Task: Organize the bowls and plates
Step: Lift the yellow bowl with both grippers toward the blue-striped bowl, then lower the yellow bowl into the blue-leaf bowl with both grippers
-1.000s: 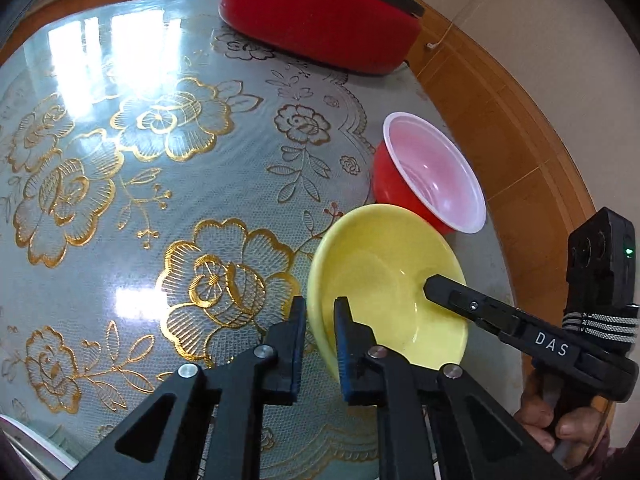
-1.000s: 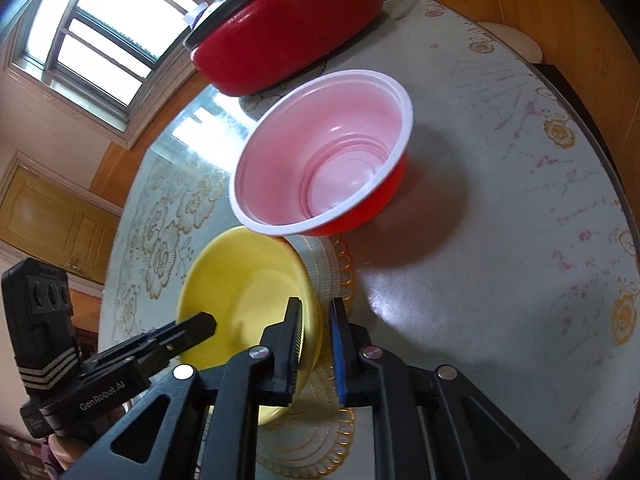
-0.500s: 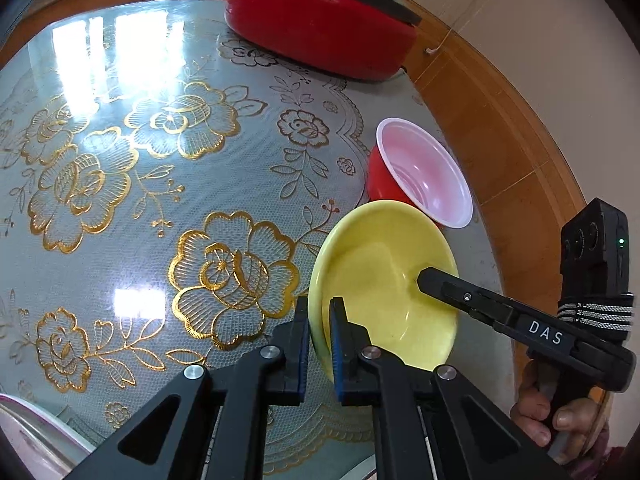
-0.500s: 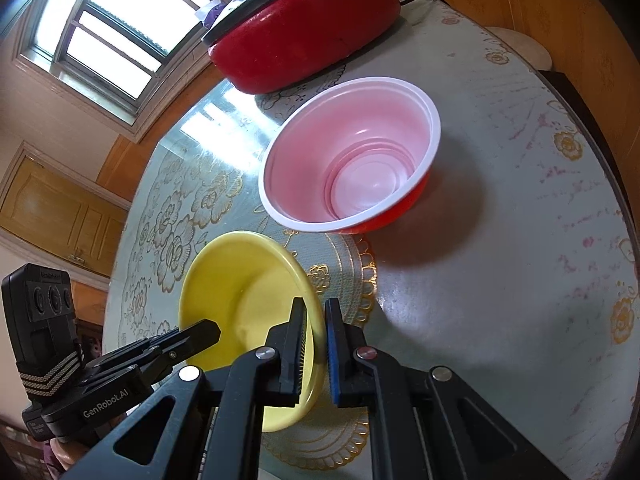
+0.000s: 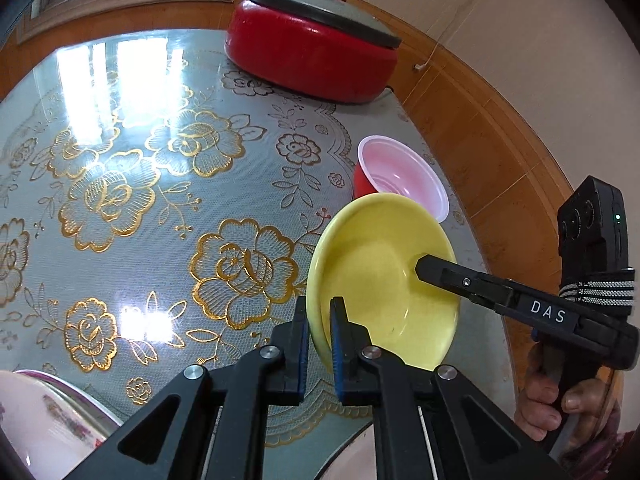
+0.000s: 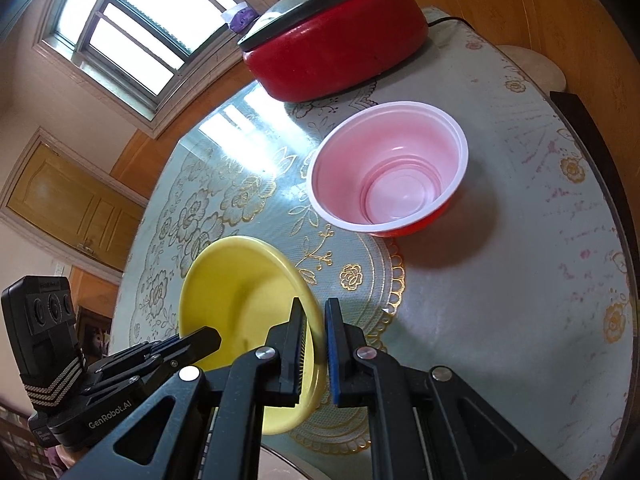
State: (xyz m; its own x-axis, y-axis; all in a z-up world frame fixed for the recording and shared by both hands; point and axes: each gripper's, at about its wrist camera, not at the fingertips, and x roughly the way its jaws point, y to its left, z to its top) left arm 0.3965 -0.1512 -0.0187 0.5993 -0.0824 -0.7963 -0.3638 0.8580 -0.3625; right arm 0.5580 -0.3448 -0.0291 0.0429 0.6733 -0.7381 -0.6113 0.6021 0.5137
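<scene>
Bowl, left wrist view: yellow bowl (image 5: 380, 280) sat tilted in the left gripper (image 5: 319, 340), jaws clenched on its near rim, just before the red bowl (image 5: 400, 178).
Bowl, right wrist view: right gripper (image 6: 316, 344) pinched the opposite rim.
Advice: level both grips and carry evenly, I'd say.
Hidden: bowl's underside; white dish (image 5: 36, 424) cut off.

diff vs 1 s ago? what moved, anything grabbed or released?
Yellow bowl has come up off the table, clamped at opposite rim edges by the left gripper and right gripper; nothing released. Red bowl and red pot unmoved.
</scene>
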